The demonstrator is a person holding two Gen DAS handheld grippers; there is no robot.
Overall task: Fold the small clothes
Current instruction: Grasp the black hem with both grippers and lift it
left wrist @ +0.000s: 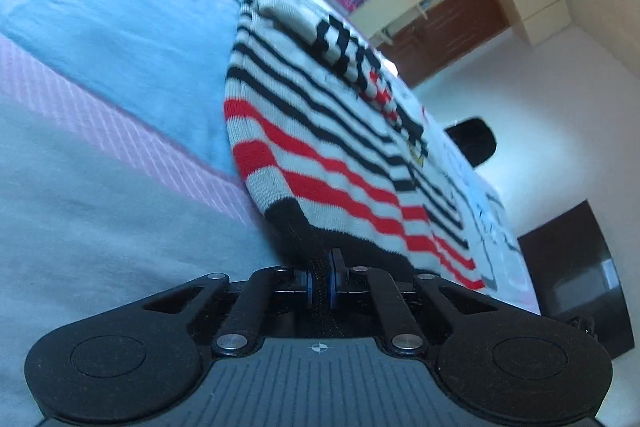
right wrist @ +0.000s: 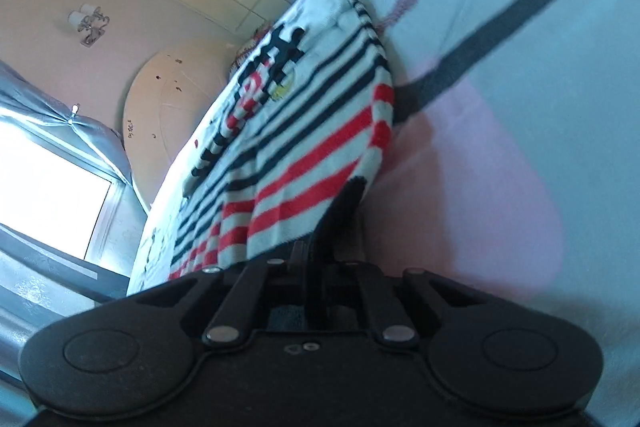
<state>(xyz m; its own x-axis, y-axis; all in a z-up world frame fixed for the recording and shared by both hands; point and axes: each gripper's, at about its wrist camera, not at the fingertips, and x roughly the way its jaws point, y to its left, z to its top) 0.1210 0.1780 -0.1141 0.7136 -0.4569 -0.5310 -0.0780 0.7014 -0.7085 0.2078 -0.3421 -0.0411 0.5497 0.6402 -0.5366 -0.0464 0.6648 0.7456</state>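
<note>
Both grippers — left gripper (left wrist: 321, 277), right gripper (right wrist: 316, 267) — clamp (tightly) the striped sweater (left wrist: 320, 147).

The left gripper (left wrist: 321, 281) hides its own fingertips in the striped sweater's (left wrist: 320, 155) black hem, so the pad contact cannot be read. The right gripper (right wrist: 316, 267) is likewise buried in dark knit. The sweater's far end, toward 1 o'clock, blurs beyond reading; its chest emblem (right wrist: 282, 89) is too small to tell. The bedsheet (left wrist: 100, 27) runs off at 9 o'clock.
</note>
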